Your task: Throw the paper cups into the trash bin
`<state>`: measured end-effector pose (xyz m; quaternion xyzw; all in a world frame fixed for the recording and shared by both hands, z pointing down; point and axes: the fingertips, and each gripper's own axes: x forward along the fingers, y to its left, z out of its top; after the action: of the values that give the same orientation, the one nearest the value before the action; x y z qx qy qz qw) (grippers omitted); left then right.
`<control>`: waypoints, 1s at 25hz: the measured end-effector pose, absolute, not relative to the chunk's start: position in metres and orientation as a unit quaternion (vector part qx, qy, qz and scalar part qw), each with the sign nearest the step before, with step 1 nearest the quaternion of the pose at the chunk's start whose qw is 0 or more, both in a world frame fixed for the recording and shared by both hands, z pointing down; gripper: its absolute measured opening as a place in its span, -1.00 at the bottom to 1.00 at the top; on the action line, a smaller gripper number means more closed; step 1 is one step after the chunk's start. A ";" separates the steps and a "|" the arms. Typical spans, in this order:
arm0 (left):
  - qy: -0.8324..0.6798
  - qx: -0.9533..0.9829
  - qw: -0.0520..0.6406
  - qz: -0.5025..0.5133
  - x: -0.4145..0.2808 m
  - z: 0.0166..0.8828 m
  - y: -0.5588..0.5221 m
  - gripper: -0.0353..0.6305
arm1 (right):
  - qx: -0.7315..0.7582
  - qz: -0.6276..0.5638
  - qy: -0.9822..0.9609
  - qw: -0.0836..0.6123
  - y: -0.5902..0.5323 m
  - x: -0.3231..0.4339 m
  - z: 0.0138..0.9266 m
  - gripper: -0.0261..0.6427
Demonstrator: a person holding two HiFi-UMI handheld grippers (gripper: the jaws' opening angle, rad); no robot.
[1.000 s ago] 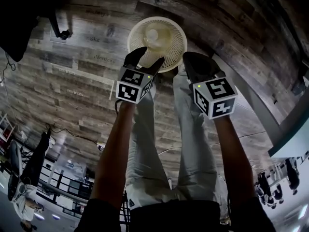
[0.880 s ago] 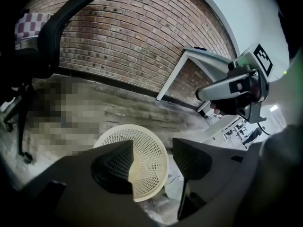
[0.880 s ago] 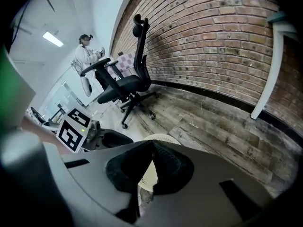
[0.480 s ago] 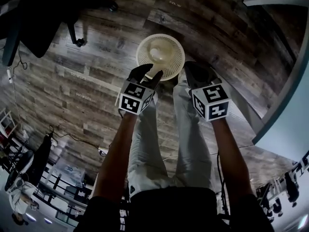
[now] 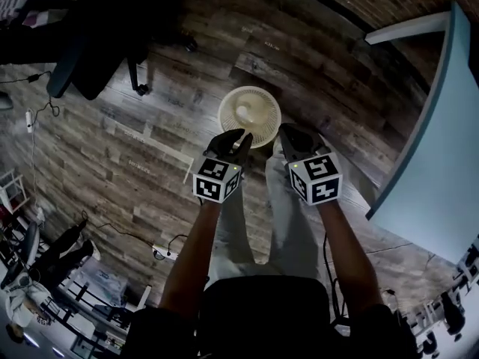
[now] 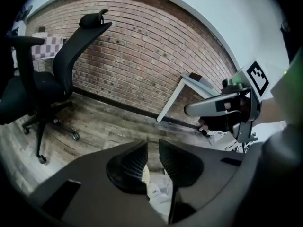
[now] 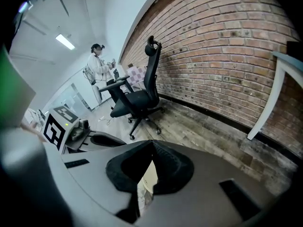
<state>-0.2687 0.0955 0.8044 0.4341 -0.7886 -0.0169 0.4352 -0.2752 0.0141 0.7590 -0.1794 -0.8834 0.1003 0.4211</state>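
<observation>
The trash bin (image 5: 227,118) is looking smaller than a second ago, with both tongs sitting higher above it. The left tongs (image 5: 233,146) are closing on nothing, a narrow gap remaining. The right tongs (image 5: 296,142) are resting shut and empty. The bin is standing on the wooden floor (image 5: 150,148), holding a pale shape (image 5: 243,111).

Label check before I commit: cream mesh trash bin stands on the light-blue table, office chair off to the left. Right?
Not quite. The trash bin stands on the wood floor, not on the table, which is off to the right of it. The head view shows this. The rest holds: the bin is cream mesh and the office chair is off to the left.
</observation>
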 end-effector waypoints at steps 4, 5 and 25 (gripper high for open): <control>-0.805 0.435 0.402 -0.021 -0.266 0.747 0.097 -0.65 | -0.195 0.088 -0.890 0.403 0.017 -0.286 0.718 -0.91; -0.811 0.433 0.392 -0.021 -0.266 0.732 0.097 -0.66 | -0.199 0.086 -0.892 0.397 0.016 -0.289 0.707 -0.91; -0.877 0.419 0.236 -0.020 -0.296 0.511 0.069 -0.83 | -0.264 0.054 -0.913 0.305 0.031 -0.314 0.526 -0.91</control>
<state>-0.2961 0.0686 0.5110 0.4188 -0.8766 -0.0197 0.2362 -0.3143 0.0306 0.5265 -0.2637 -0.9134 0.0539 0.3053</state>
